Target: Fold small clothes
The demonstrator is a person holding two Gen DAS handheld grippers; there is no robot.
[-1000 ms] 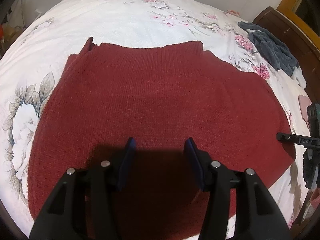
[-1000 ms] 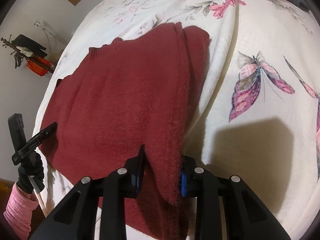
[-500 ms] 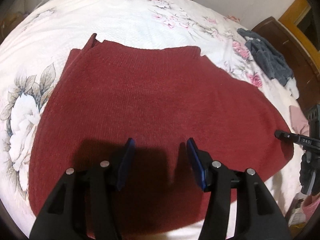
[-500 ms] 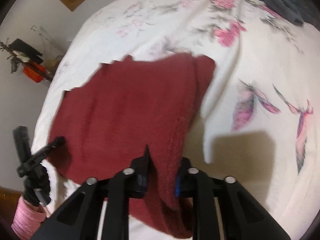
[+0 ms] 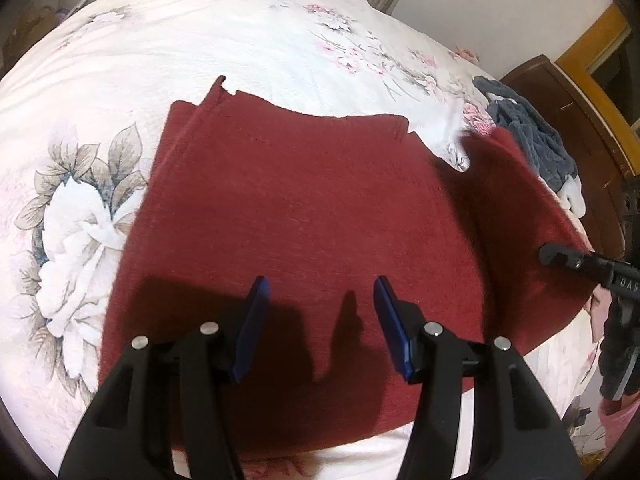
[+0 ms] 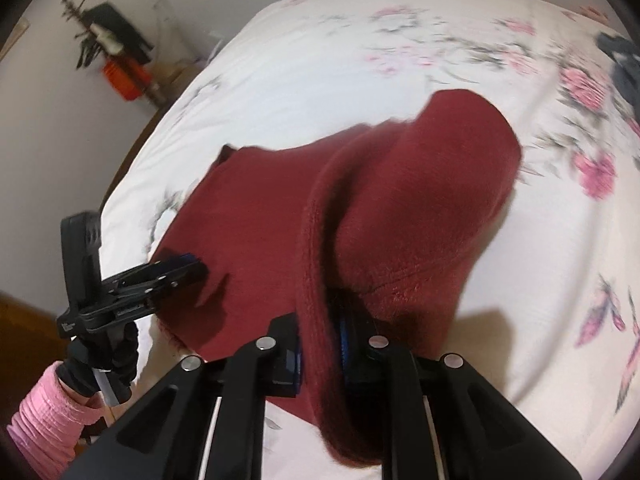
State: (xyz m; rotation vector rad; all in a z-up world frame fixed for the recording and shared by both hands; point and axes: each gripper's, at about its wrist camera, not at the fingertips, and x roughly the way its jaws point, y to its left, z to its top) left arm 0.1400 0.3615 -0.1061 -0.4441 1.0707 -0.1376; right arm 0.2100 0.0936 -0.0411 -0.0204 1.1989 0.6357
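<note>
A dark red knit garment [image 5: 304,208] lies spread on the flowered bedspread [image 5: 224,32]. My left gripper [image 5: 320,320] hovers open just above its near part, blue pads apart and holding nothing. My right gripper [image 6: 320,346] is shut on the garment's right edge [image 6: 404,216] and has raised it, so that side arches up and curls over toward the middle. In the left wrist view the raised flap [image 5: 516,220] stands at the right with the right gripper's tip [image 5: 576,262] on it. The left gripper [image 6: 176,274] shows in the right wrist view over the garment's left side.
A dark grey garment [image 5: 528,136] and something white lie near the bed's far right edge, beside a brown wooden headboard [image 5: 568,96]. A gloved hand with a pink sleeve [image 6: 52,412] holds the left gripper. Dark and orange items [image 6: 116,60] stand by the wall.
The right gripper has lifted the garment's right edge off the bed and carried it up and inward. The left gripper stayed open and pulled back slightly.
</note>
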